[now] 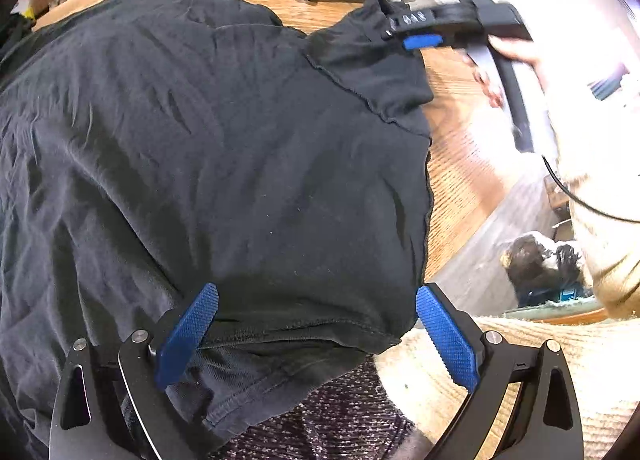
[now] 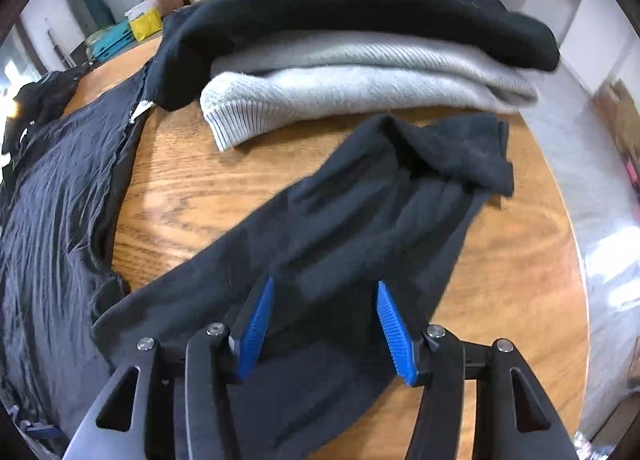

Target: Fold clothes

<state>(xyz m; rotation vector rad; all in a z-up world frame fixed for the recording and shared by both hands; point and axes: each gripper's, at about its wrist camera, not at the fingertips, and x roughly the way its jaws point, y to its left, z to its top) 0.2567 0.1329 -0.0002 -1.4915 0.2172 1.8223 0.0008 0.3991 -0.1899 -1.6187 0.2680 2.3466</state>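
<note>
Between the blue pads of the left gripper point(image 1: 316, 300) lies the hem of a black T-shirt point(image 1: 208, 148), spread flat over a round wooden counter point(image 1: 460, 132). The fingers stand wide apart, one on each side of the hem's lower right corner; no pinch on the cloth is visible. The hem overhangs the counter edge just below the pads. Ahead and to the right of these fingers, the shirt's sleeve point(image 1: 360, 56) stretches out, and the right gripper point(image 1: 416, 36) sits at its end, blurred, with a hand point(image 1: 516, 60) behind it.

In the right wrist view, the right gripper point(image 2: 325, 292) straddles that sleeve point(image 2: 360, 220), fingers open about half-way; the cloth passes between and under them, not clamped. Beyond the fingertips the sleeve cuff is bunched. Further ahead sits a stack: a grey knit sweater point(image 2: 340, 92) with a black folded garment point(image 2: 360, 12) on top. Left of the fingers, the shirt body point(image 2: 52, 200) drapes over the counter point(image 2: 500, 280).
</note>
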